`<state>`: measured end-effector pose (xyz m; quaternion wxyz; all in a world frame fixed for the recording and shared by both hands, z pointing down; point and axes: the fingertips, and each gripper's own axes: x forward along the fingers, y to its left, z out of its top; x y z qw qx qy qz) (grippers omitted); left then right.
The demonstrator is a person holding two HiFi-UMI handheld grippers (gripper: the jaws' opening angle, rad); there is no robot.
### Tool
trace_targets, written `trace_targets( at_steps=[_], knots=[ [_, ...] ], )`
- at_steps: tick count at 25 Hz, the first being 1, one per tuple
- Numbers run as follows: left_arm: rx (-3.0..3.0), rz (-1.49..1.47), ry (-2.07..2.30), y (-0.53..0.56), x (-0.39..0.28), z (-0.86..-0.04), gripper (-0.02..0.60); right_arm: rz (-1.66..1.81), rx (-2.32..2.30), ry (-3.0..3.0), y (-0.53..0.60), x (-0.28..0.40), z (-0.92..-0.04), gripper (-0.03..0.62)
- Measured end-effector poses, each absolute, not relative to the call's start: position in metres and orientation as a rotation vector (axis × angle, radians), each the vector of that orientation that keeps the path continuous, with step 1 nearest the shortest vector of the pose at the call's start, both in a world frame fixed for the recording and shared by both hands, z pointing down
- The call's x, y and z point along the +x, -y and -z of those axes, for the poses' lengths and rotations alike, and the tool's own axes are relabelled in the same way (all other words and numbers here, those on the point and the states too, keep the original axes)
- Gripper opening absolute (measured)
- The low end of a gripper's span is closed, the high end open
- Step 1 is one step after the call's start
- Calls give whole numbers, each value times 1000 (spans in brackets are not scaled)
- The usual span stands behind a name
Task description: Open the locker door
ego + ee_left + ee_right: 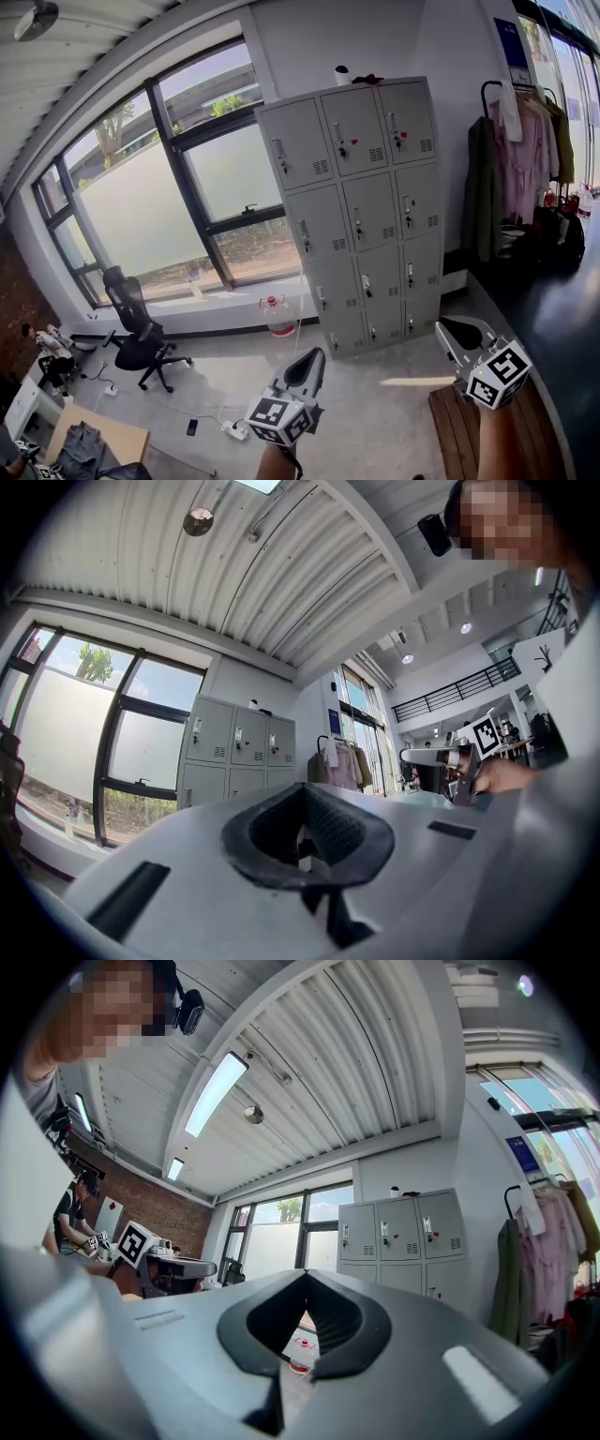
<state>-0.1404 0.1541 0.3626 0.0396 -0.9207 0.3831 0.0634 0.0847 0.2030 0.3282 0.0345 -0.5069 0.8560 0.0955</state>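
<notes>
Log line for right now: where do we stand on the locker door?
stage: locker not yet reached | locker: doors all shut, across the floor | left gripper: shut, empty | right gripper: shut, empty

We see a pale concrete floor [375, 412] on which the grey locker bank [361, 216] stands against the white wall, a clear water jug [278, 316] with a red cap just beside its lower left corner. Further left a black office chair [141, 328] stands on its wheels. A white power strip [232, 429] and a small dark flat object [191, 427] lie near each other, and a slatted wooden platform [459, 427] rests at lower right.
</notes>
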Motion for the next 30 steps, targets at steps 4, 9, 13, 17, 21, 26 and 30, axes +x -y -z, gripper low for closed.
trace_targets(
  at_steps=[4, 9, 13, 17, 21, 26, 30],
  knots=[
    [-2821, -193, -1178, -126, -130, -369, 6, -300, -1551, -2624, -175, 92, -329, -6],
    [-2810, -191, -1203, -75, -114, -372, 6, -290, -1536, -2629, -121, 111, -334, -6],
    [-2794, -206, -1221, -34, -94, -369, 6, -293, -1510, -2643, -79, 126, -334, -5],
    [-2778, -211, -1236, 0, -75, -370, 6, -298, -1481, -2671, -40, 141, -336, -5],
    [-2767, -208, -1243, 28, -59, -368, 6, -306, -1459, -2675, -4, 154, -332, -6],
    [-2768, -188, -1267, 73, -56, -374, 6, -271, -1445, -2684, 45, 158, -340, -6],
    [-2768, -181, -1261, 120, -58, -377, 6, -277, -1448, -2672, 92, 157, -342, -6]
  ],
)
